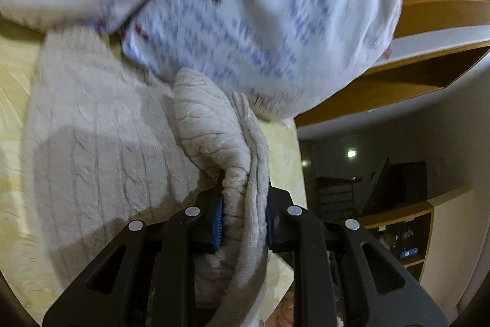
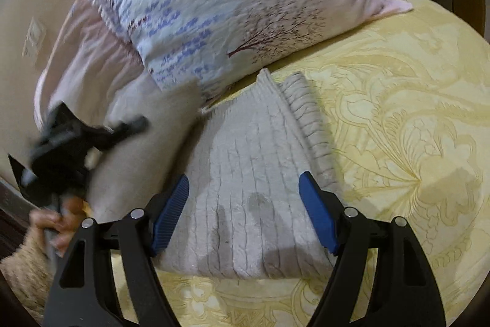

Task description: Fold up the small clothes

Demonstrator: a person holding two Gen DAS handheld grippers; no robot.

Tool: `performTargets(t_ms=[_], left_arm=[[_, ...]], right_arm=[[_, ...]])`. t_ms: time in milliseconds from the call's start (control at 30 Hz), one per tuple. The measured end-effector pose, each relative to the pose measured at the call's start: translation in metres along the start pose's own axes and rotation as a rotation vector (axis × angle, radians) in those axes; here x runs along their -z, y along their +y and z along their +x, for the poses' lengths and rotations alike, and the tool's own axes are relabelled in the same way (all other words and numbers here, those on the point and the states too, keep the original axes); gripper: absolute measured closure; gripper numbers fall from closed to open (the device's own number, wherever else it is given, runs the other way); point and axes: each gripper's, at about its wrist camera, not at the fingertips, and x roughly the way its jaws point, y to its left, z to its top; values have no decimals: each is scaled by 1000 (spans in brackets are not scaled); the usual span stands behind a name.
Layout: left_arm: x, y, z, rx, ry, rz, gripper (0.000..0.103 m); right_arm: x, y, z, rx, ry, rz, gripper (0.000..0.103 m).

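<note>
Firmly, left hand-held gripper point(image 1: 243, 222) pinches the sweater point(image 1: 101, 149) edge.

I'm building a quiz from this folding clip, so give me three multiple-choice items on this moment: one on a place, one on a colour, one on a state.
1. Where does the pillow lie relative to the knit sweater?
A. Beyond it, at its far end
B. Under it
C. On the floor

2. What colour is the bedspread?
A. Dark green
B. Pale yellow with a floral pattern
C. Plain red

3. What are the two grippers doing?
A. Both open and empty
B. Both shut on cloth
C. Left shut on cloth, right open

Answers:
1. A: the pillow sits past the far end of the knit sweater.
2. B: the bedspread is pale yellow with leafy flourishes.
3. C: the left gripper pinches a bunched fold of the sweater, while the right gripper hangs spread over it, gripping nothing.
</note>
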Motion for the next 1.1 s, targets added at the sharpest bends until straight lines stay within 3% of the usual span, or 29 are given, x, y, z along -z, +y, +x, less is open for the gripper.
performTargets(t_ms=[167,233,367,467,533,667,800,933,1100], left_arm=[[7,1,26,-13,36,-9,83],[7,-2,30,-3,40,-6,78],[12,-18,21,103,70,38,32],[15,-32,-5,149,51,108,20],[18,-34,-25,98,-11,146,16],[18,-21,-63,-90,-157,154,16],[20,-2,-75,-319,-194,159,16],[25,22,-74,-364,-144,122,16],[36,30,-61,-390,-97,154,15]], right_arm=[[-6,-11,-11,-126,-26,99,29],[-11,-15,-10,-190,-20,141,29],[-22,-22,1,-293,41,230,29],[-27,-25,13,-354,107,283,29],[-28,-24,18,-370,135,294,28],[-31,-20,34,-376,200,302,29],[-34,-16,50,-322,252,285,30],[-37,-10,65,-303,287,264,33],[-46,-6,75,-290,267,265,49]])
